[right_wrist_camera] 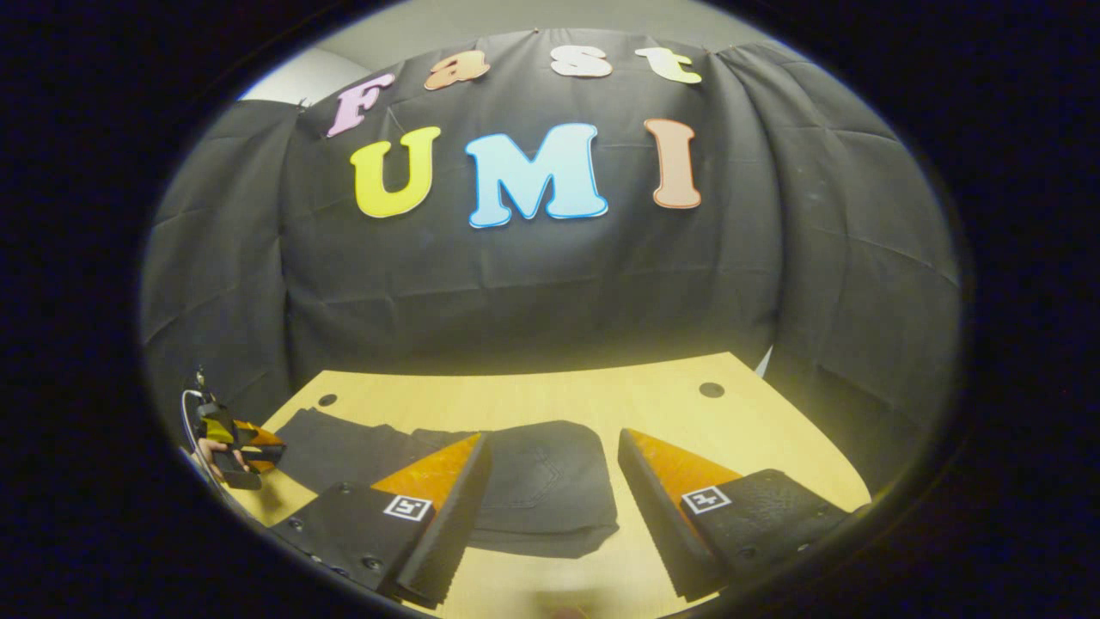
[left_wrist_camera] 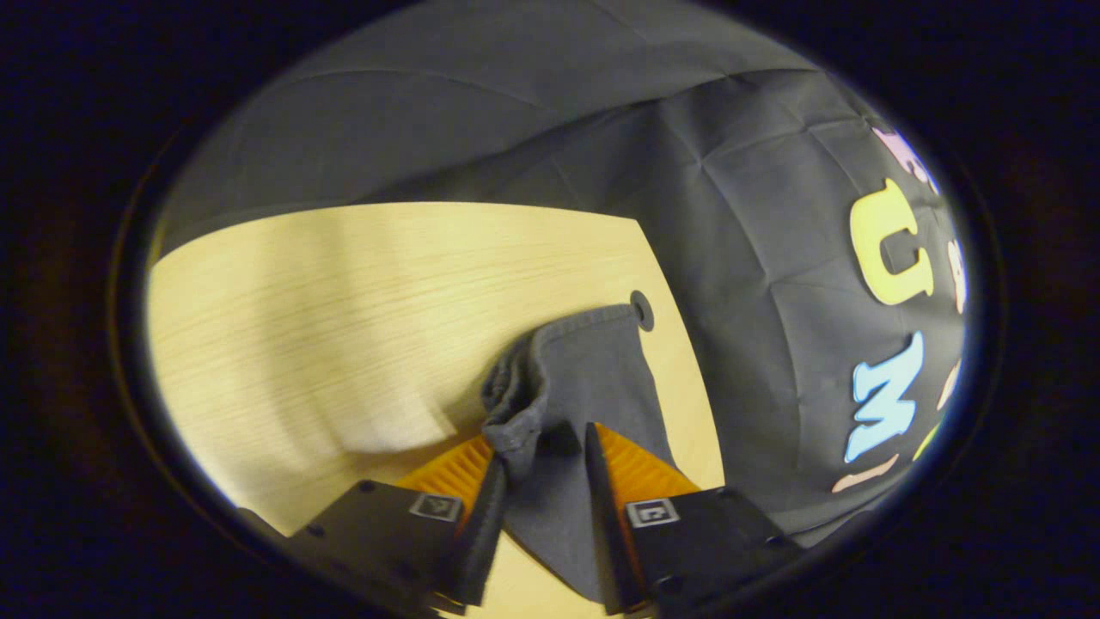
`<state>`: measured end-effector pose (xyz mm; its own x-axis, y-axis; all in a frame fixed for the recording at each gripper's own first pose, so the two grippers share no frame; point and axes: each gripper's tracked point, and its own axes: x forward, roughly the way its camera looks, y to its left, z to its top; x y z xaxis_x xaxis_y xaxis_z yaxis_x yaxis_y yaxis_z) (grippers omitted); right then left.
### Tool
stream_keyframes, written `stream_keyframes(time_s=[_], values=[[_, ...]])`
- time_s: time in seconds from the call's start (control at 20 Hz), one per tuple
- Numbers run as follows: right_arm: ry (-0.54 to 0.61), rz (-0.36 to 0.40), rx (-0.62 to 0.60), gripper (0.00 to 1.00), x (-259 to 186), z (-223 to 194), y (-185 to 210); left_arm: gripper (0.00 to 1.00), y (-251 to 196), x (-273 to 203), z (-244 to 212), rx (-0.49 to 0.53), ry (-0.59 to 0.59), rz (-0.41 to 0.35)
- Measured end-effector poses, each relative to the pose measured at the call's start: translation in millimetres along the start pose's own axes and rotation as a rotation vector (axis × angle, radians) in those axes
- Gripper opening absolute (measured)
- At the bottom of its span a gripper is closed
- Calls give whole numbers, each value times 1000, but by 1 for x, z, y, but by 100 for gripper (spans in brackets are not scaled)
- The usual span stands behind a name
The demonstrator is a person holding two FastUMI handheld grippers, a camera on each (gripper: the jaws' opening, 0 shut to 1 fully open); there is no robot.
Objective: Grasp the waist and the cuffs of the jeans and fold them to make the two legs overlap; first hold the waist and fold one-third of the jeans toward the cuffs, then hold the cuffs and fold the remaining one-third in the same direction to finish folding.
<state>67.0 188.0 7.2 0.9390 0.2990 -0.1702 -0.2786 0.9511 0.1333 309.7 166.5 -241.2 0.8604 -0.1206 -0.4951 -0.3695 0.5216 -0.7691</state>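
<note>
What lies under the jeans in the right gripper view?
The jeans lie flat on the wooden table, bare around them. Whatever is directly beneath the cloth is covered. The right gripper hangs open above.

Between our left tool's point(left_wrist_camera: 543, 451) fingers the jeans point(left_wrist_camera: 571, 378) bunch so we cannot tell cuff from leg, and in the right gripper view that tool point(right_wrist_camera: 236, 447) is too small to judge.

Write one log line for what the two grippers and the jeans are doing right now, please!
left gripper: jaws around bunched cuff end of dark grey denim jeans | right gripper: open above waist | jeans on light wooden table
</note>
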Motion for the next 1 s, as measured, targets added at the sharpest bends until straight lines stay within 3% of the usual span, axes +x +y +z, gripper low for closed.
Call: stream_keyframes(time_s=[0.05,0.15,0.3,0.4,0.5,0.65,1.0], values=[[-9,-9,-2,89,-3,2,-5,27,5,1,3,-54,-11,-6],[-15,-31,-8,89,-5,4,-14,8,4,0,12,-185,-6,-81],[-13,-37,0,89,-7,6,-20,8,-15,-24,20,-265,12,-216],[-6,-29,12,89,-7,3,-17,8,-44,-38,24,-242,10,-324],[-2,-12,16,89,-7,2,-10,8,-71,-42,13,-180,28,-367],[-1,4,18,89,-9,0,-6,8,-120,-50,-5,-168,68,-449],[-41,22,18,89,-12,15,-22,8,-244,-95,-139,-11,194,-598]])
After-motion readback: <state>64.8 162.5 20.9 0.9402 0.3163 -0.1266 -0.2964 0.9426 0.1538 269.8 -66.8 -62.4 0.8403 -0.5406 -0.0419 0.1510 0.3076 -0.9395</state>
